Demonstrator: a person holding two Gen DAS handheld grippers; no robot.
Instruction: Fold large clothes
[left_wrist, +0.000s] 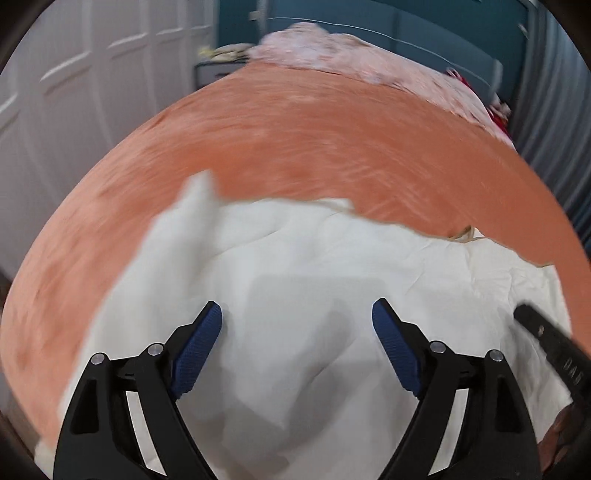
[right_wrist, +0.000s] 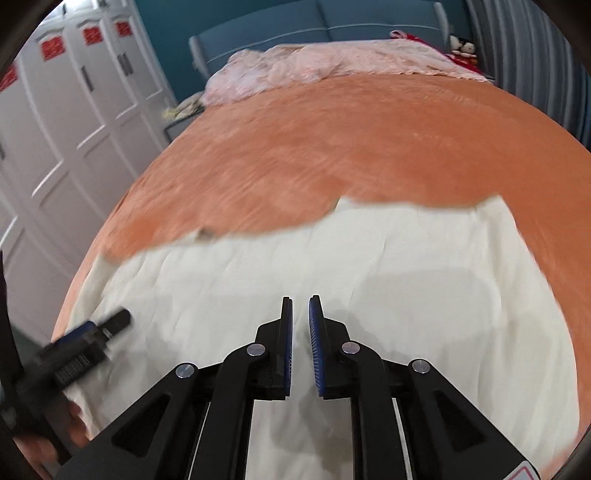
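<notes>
A large cream-white garment (left_wrist: 314, 266) lies spread on the orange bedspread (left_wrist: 295, 147), creased and with one flap folded up at its left. My left gripper (left_wrist: 297, 314) hovers over it with jaws wide open and empty. In the right wrist view the same garment (right_wrist: 388, 266) fills the near part of the bed. My right gripper (right_wrist: 301, 306) hovers above it with jaws nearly closed, a narrow gap between the pads and nothing in them. The left gripper shows blurred at the left of that view (right_wrist: 92, 332); the right gripper shows at the right edge of the left wrist view (left_wrist: 550, 343).
A pale pink blanket (right_wrist: 314, 66) is bunched at the bed's far end against a blue headboard (right_wrist: 332, 22). White wardrobe doors (right_wrist: 74, 110) stand to the left of the bed. Red items (right_wrist: 461, 51) lie at the far right corner.
</notes>
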